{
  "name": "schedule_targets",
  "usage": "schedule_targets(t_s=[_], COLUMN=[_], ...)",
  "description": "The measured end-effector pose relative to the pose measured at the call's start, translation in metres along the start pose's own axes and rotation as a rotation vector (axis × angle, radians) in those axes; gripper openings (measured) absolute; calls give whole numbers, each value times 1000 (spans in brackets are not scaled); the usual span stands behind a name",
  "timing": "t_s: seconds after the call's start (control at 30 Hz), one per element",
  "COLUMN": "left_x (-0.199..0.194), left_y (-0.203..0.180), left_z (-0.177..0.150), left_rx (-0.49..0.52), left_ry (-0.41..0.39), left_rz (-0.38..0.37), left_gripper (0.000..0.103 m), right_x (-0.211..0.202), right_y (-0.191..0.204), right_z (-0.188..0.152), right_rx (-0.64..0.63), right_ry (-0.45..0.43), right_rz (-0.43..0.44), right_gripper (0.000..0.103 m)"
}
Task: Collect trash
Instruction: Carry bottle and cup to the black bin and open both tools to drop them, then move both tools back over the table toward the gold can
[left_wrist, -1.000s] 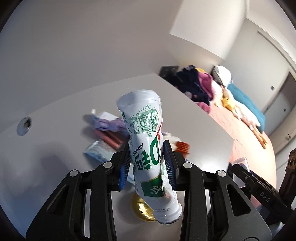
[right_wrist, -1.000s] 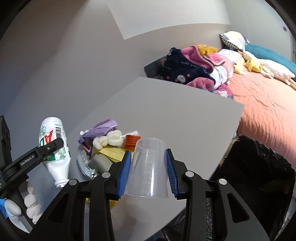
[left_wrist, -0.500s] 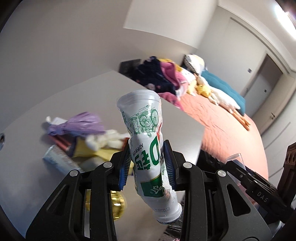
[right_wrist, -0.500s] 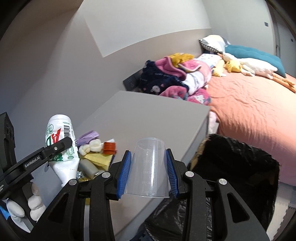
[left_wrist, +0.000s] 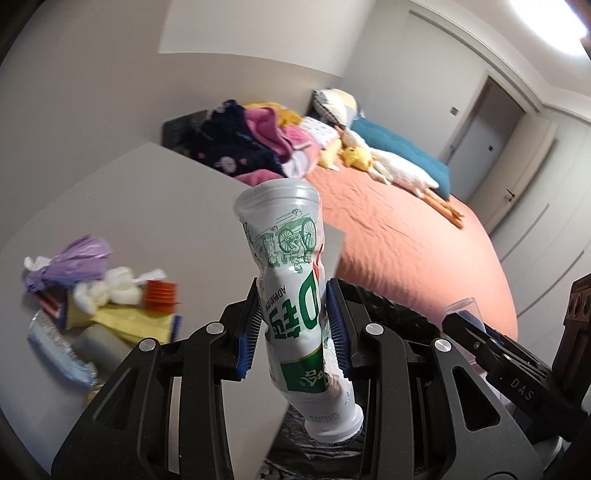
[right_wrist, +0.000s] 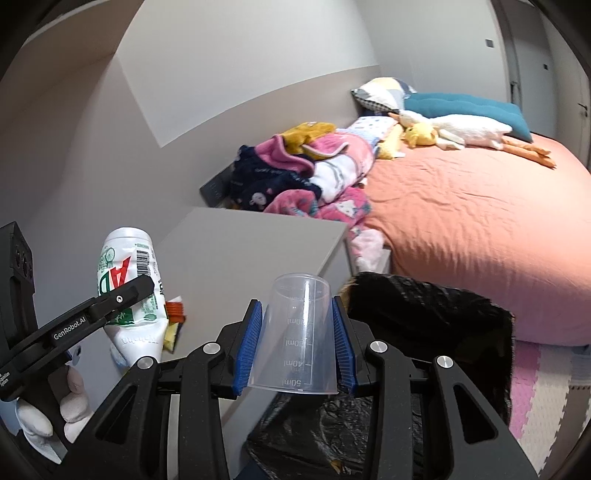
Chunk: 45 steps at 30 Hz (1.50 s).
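My left gripper is shut on a crushed white drink bottle with green print, held base up over the table's right edge. The bottle also shows in the right wrist view. My right gripper is shut on an upturned clear measuring cup above the black-lined trash bin. The bin's rim shows in the left wrist view just beyond the bottle. A pile of trash lies on the grey table at the left.
The pile holds a purple bag, white wads, yellow wrapper and an orange piece. A bed with an orange sheet, heaped clothes and plush toys stands beyond the table. A pink-and-white mat covers the floor by the bin.
Both grippers have moved right, away from the trash pile and toward the bin. The table has slid left in both views. Each still holds its item.
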<state>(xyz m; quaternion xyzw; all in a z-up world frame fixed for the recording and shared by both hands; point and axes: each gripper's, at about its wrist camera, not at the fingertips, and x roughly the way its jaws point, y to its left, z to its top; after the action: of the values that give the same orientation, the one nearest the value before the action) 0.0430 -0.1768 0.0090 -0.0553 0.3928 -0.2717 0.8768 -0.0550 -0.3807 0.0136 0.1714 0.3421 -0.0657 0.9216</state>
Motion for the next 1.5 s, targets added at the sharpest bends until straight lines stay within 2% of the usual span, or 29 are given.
schedule_targets(t_s=[0.5,0.53,0.57,0.6,0.63,0.67,0.8,1.03,1.5], left_x=[32,33,34,34,33,32,35,35,18], left_y=[-73,-77,-81,-85,-90,-95,-107,-106,-73], left_z=[-10,-12,-13,-14,-15,-16,-18,-20,-22], left_rx=[132,135,138,142,153,164,191,179,111], left_ry=[91,100,103,96,83,71,81,80,52], left_rz=[-141,-147,-149,-144,-126,-124,-145,-127,-50], left_gripper=[34,41,61,73,91,92,94,94,94], right_x=[-39,-43,-46,-49,-53,-57,-64,-63,-42], right_y=[-60,-64,-68,-71,-74,-77,-85,-84,-53], right_z=[-3,-3,-2,-2,-2,-1,0,-1,2], right_rx=[112,131,143,149,157,163,191,181,103], right_ry=[-64,-74,-84,-97,-113,-130,-161,-153,-109], right_rz=[-68,-65,-67,-75,-95,-108,-104,-92,-10], right_gripper=[40,43,46,53,63,66,69,69,69])
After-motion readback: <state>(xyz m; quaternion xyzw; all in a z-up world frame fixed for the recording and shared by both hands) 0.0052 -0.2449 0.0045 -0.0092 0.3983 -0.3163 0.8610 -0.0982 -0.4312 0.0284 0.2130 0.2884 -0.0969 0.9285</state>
